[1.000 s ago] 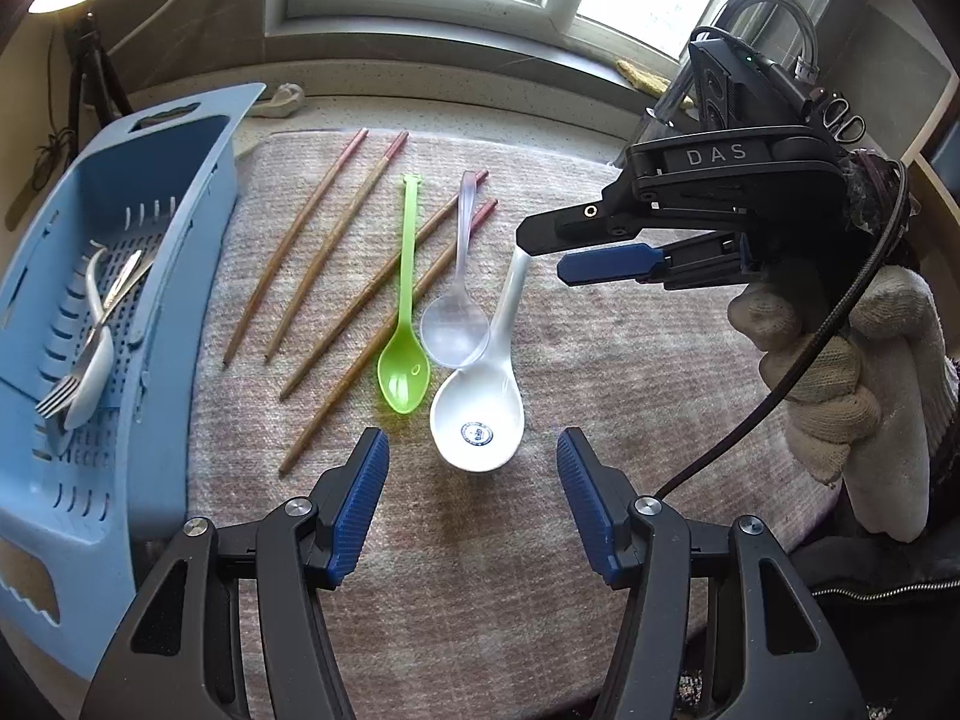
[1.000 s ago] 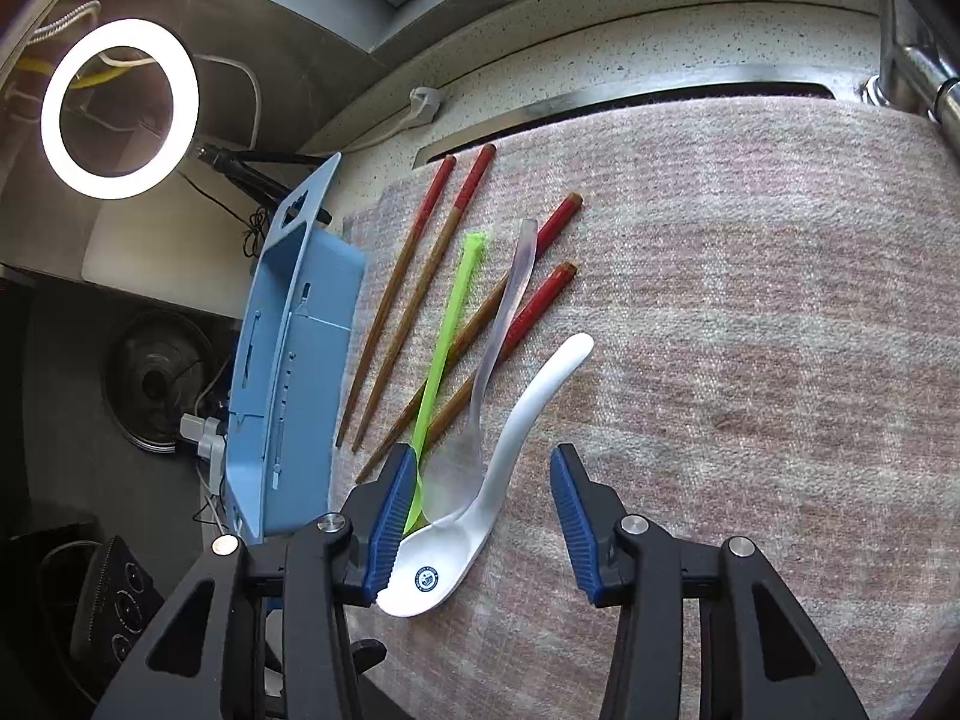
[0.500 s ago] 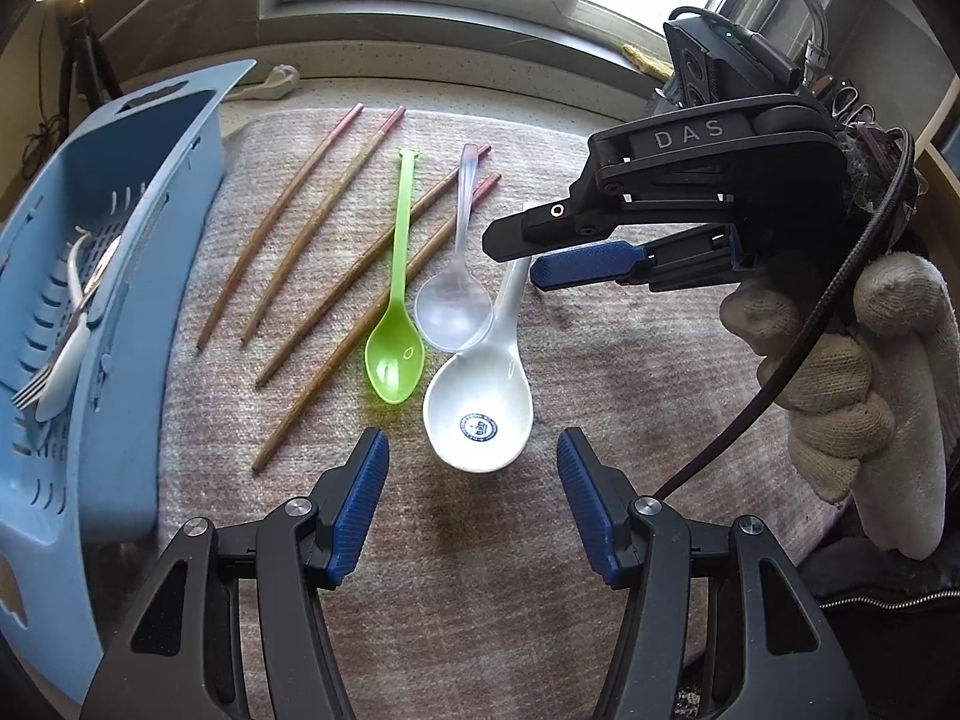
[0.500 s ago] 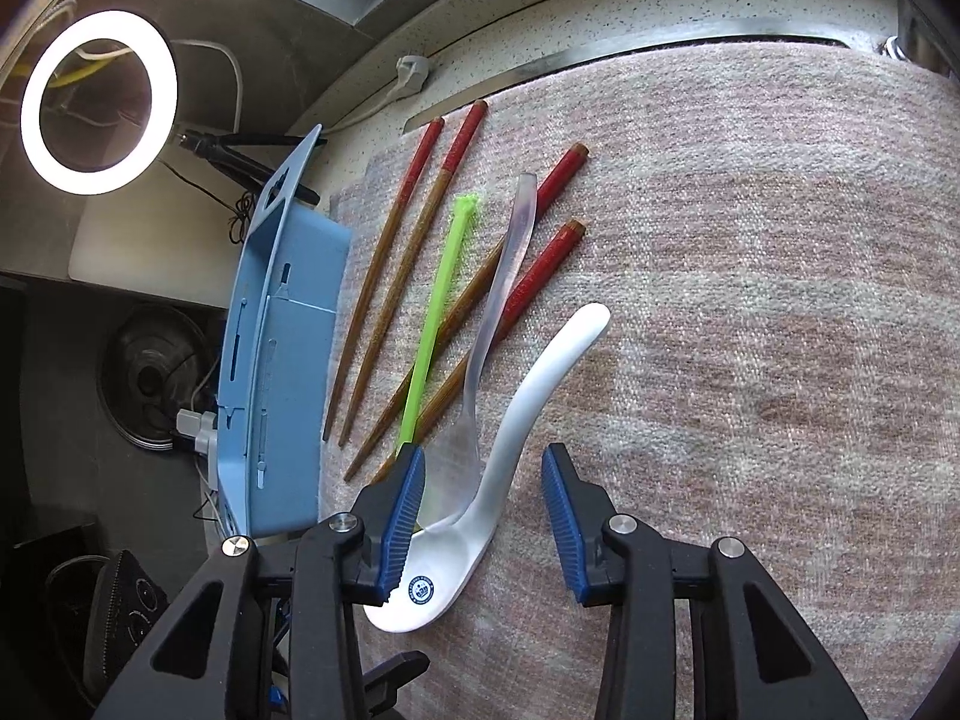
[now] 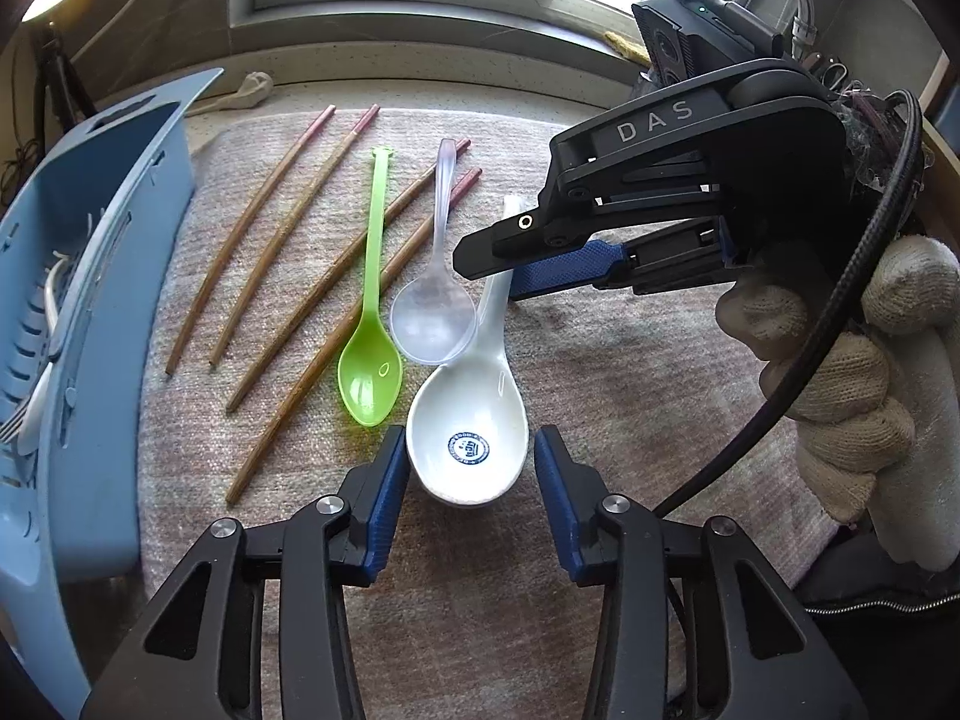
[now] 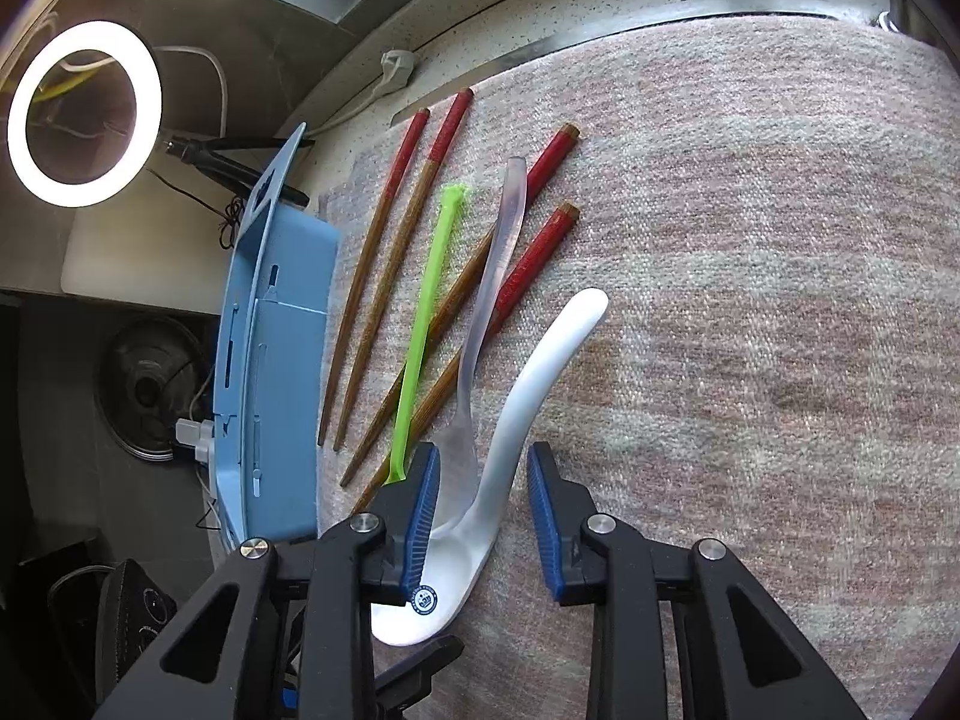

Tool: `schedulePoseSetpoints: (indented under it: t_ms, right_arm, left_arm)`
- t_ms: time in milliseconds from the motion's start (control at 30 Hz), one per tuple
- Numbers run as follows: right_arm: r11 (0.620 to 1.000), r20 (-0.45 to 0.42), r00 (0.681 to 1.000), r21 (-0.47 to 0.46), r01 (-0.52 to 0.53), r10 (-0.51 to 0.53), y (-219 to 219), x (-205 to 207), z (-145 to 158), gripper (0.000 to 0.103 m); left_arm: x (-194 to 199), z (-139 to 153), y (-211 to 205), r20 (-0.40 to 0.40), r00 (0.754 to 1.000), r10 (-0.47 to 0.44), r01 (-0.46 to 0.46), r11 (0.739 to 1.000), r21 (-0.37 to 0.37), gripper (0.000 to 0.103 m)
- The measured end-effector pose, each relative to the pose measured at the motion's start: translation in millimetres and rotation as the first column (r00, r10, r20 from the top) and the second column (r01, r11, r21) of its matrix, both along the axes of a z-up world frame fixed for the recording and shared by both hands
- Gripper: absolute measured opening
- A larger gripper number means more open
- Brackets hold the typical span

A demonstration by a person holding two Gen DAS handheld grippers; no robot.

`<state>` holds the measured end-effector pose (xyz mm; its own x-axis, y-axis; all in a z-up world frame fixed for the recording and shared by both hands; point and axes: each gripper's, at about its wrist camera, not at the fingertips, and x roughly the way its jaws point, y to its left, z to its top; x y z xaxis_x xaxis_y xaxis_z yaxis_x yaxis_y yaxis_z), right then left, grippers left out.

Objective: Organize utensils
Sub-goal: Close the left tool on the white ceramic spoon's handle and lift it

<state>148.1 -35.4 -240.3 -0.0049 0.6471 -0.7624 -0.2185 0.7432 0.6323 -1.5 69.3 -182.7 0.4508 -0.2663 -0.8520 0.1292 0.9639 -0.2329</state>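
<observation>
A white ceramic spoon (image 5: 468, 432) lies on the woven mat, its bowl between the blue pads of my left gripper (image 5: 471, 480). Those jaws are closing, and a thin gap still shows on each side of the bowl. My right gripper (image 6: 483, 504), seen from the side as the right gripper (image 5: 498, 270), straddles the white spoon's handle (image 6: 522, 396). Its jaws are closing too, with room left beside the handle. A clear plastic spoon (image 5: 432, 318) rests against the white spoon. A green spoon (image 5: 369, 372) and several red-tipped chopsticks (image 5: 252, 252) lie to the left.
A blue slotted basket (image 5: 90, 360) stands at the mat's left edge and holds a fork and a spoon. A gloved hand (image 5: 852, 372) grips the right tool. A ring light (image 6: 84, 114) glows beyond the basket. Bare mat (image 6: 750, 330) stretches to the right.
My left gripper has come down and forward until the white spoon's bowl sits between its pads, and its jaws have narrowed. The right gripper's jaws have narrowed around the handle.
</observation>
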Motion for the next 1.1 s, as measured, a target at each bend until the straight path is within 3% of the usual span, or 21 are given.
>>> schedulePoseSetpoints:
  t_ms: [433, 1100]
  right_arm:
    - [1.000, -0.016, 1.000, -0.007, 0.000, 0.000, 1.6, 0.6, -4.0, 0.011]
    - [1.000, -0.010, 1.000, 0.027, 0.007, -0.007, -21.0, -6.4, 13.9, 0.010]
  left_arm:
    - [-2.9, 3.6, 2.5, -0.001, 1.000, -0.002, 0.002, 1.000, -0.005, 0.038]
    - [-9.7, 20.8, -3.6, 0.026, 1.000, 0.003, -0.001, 0.999, -0.052, 0.038]
